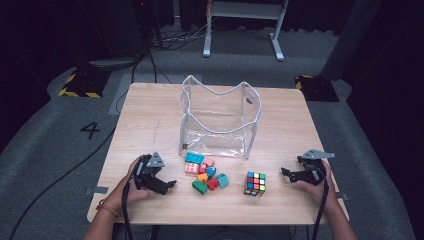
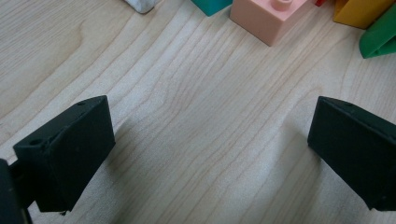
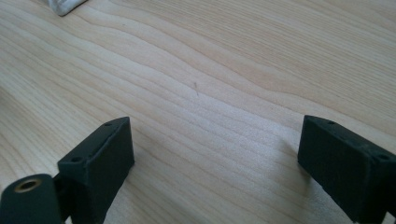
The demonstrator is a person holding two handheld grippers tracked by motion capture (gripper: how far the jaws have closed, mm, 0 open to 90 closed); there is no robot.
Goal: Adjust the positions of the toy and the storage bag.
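Between the two wide-open, empty grippers, left gripper [image 1: 169, 184] and right gripper [image 1: 285, 172], lie about eight toy blocks [image 1: 205, 172] just off the left's fingers, one puzzle cube [image 1: 255, 183] nearer the right's, and beyond them one clear bag [image 1: 219, 120], apparently empty.

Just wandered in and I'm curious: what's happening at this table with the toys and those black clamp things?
A person sits at a wooden table holding a two-jaw gripper in each hand. The left gripper and right gripper both rest near the table's front edge, jaws open, gripping nothing. Between them lie a pile of colourful toy blocks and a puzzle cube. Behind those stands an open clear plastic bag with nothing visible inside. Nothing has been picked up yet.
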